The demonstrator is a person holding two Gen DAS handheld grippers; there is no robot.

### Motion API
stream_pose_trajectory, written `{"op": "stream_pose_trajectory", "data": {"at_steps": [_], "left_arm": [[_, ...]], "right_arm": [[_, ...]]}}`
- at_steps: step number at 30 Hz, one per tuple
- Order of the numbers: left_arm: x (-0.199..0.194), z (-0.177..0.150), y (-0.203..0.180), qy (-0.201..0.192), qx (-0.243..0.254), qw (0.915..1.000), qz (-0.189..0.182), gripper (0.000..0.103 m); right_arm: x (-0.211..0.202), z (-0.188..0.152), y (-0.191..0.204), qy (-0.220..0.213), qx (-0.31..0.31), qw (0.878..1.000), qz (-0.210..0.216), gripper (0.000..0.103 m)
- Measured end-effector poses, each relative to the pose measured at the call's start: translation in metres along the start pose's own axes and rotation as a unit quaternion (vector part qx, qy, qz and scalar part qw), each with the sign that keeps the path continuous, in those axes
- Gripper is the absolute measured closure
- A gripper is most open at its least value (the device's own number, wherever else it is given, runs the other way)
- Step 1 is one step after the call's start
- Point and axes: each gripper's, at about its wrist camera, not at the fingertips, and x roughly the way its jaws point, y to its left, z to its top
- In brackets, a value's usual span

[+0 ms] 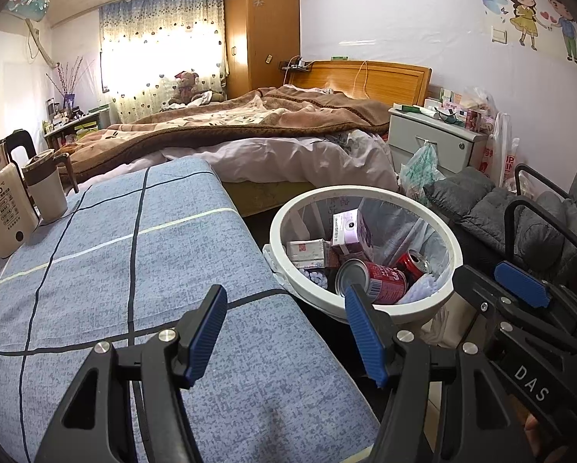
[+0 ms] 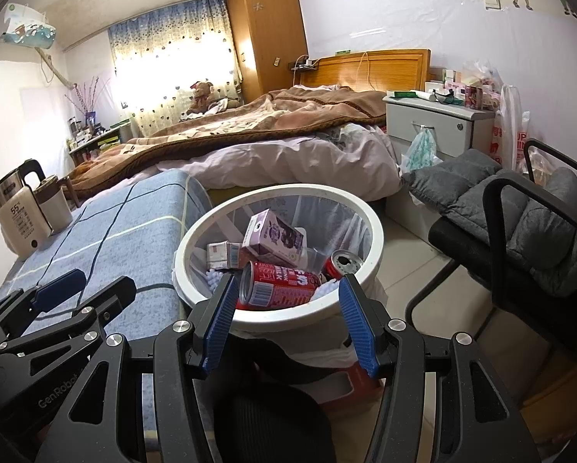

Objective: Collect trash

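Observation:
A white round trash bin (image 1: 365, 310) (image 2: 276, 318) with a clear liner stands on the floor beside the table. Inside lie a red can (image 1: 381, 279) (image 2: 276, 285) on its side, a second red can (image 1: 413, 262) (image 2: 342, 262), a purple-white carton (image 1: 352, 231) (image 2: 276, 237) and small white boxes (image 1: 305, 252) (image 2: 222, 254). My left gripper (image 1: 286, 310) is open and empty above the table's right edge, next to the bin. My right gripper (image 2: 286, 301) hangs open and empty just in front of the bin's near rim. Each gripper shows in the other's view.
The table (image 1: 114, 270) wears a blue checked cloth; a kettle (image 1: 2, 208) and a lidded mug (image 1: 47, 189) stand at its far left. A bed (image 1: 249, 131) lies behind. A grey-cushioned black chair (image 2: 527, 223) stands right of the bin, with a nightstand (image 2: 435, 123) and plastic bags beyond.

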Motion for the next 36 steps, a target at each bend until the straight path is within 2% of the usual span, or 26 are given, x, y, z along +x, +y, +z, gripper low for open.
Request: {"op": "stream_pose_trajectory", "data": {"at_steps": [36], "left_arm": [[-0.0043, 0.0024, -0.0003, -0.001, 0.0, 1.0, 0.002, 0.036]], "right_arm": [[-0.0054, 0.0023, -0.0016, -0.004, 0.002, 1.0, -0.001, 0.048]]}}
